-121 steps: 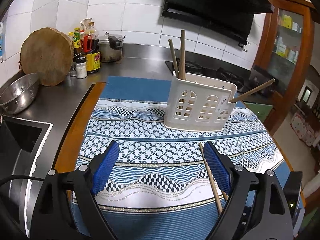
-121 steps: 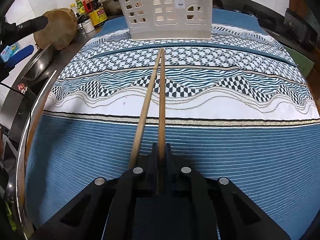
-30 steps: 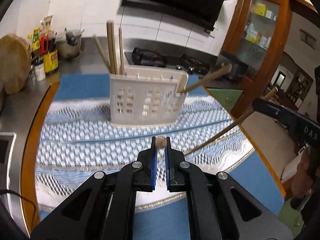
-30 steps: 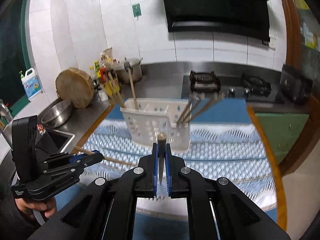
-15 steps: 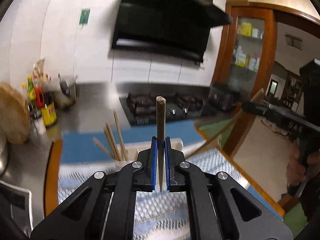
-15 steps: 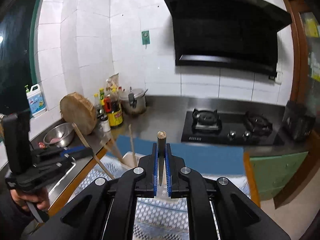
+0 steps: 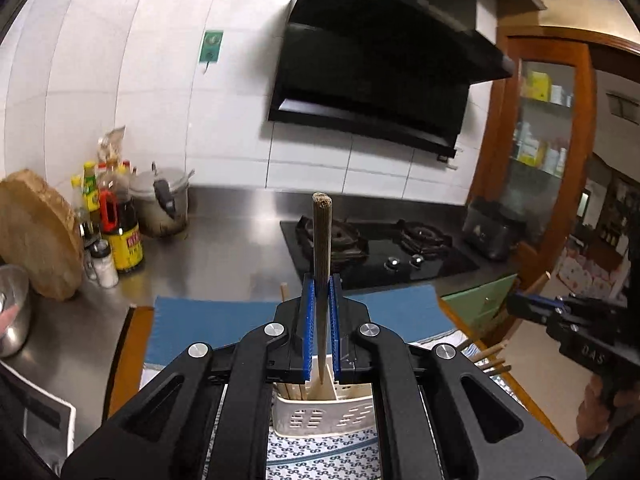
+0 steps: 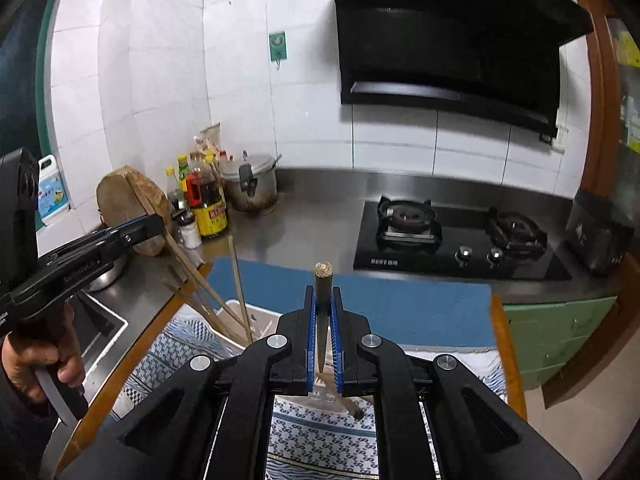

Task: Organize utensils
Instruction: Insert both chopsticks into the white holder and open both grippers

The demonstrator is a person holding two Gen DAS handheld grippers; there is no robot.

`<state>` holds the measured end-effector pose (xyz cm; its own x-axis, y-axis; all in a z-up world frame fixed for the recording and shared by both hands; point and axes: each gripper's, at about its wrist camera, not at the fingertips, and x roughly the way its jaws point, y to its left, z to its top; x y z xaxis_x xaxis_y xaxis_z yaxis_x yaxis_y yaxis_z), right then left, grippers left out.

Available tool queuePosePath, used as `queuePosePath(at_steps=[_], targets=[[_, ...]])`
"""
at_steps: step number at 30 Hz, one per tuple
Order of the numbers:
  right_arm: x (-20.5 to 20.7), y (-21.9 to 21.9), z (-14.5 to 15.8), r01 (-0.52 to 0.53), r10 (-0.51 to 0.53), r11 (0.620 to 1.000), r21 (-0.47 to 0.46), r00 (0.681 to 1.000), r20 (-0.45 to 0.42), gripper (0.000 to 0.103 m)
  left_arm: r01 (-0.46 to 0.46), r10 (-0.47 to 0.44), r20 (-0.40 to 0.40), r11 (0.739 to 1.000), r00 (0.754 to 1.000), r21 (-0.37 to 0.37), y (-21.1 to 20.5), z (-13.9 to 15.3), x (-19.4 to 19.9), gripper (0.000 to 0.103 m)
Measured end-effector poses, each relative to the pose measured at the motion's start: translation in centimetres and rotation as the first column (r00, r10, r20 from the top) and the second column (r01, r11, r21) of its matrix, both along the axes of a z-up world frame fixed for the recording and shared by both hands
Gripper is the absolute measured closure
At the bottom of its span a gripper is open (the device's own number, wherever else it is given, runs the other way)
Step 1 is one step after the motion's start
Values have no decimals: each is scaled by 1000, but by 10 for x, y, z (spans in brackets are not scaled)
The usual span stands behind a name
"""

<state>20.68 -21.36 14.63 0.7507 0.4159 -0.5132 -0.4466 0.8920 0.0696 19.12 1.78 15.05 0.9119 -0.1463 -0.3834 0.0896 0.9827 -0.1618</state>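
Note:
My left gripper is shut on a wooden chopstick that stands upright, its lower tip inside the white slotted utensil holder below. My right gripper is shut on another wooden chopstick, also upright above the holder. Several chopsticks lean in the holder's left compartment. The left gripper shows in the right wrist view, and the right gripper in the left wrist view.
The holder stands on a blue patterned cloth on a steel counter. A round wooden block, sauce bottles, a pot and a steel bowl sit at the left. A black gas hob lies behind.
Both grippers picked chopsticks off the cloth, lifted and tilted them upright, and now hold them lower over the holder, tips in it.

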Motion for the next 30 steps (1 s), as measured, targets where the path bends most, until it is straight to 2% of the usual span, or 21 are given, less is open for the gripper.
queuePosePath(at_steps=[9, 17, 18, 20, 21, 24, 26, 27, 29, 30], targets=[[12, 8, -28, 8, -9, 999, -38, 999, -44, 96, 9, -8, -85, 1000, 996, 10, -1, -29, 18, 97], [6, 6, -30, 15, -16, 999, -41, 999, -31, 76, 0, 1, -88, 1000, 996, 10, 0, -30, 12, 93], [4, 4, -29, 18, -19, 999, -39, 999, -26, 76, 1, 0, -85, 1000, 996, 12, 0, -29, 10, 91], [0, 1, -27, 21, -22, 999, -33, 1000, -21, 71, -4, 5, -74, 1000, 997, 17, -1, -26, 5, 73], [-3, -1, -26, 23, -23, 999, -29, 1000, -18, 66, -6, 8, -66, 1000, 998, 20, -1, -25, 1, 70], [-14, -5, -24, 27, -27, 999, -28, 1000, 0, 61, -2, 3, -53, 999, 999, 32, -3, -22, -10, 65], [-24, -8, -24, 32, -31, 999, -28, 999, 14, 50, -2, 3, -46, 999, 999, 32, -4, -21, -20, 54], [-30, -9, -25, 33, -33, 999, -31, 999, 22, 44, -3, 5, -41, 999, 999, 32, -5, -21, -25, 51], [-42, -10, -26, 40, -38, 998, -43, 998, 42, 38, -5, 7, -38, 999, 999, 34, -6, -22, -35, 46], [-49, -10, -28, 42, -39, 998, -53, 998, 54, 31, -7, 8, -37, 999, 999, 33, -6, -23, -39, 44]])
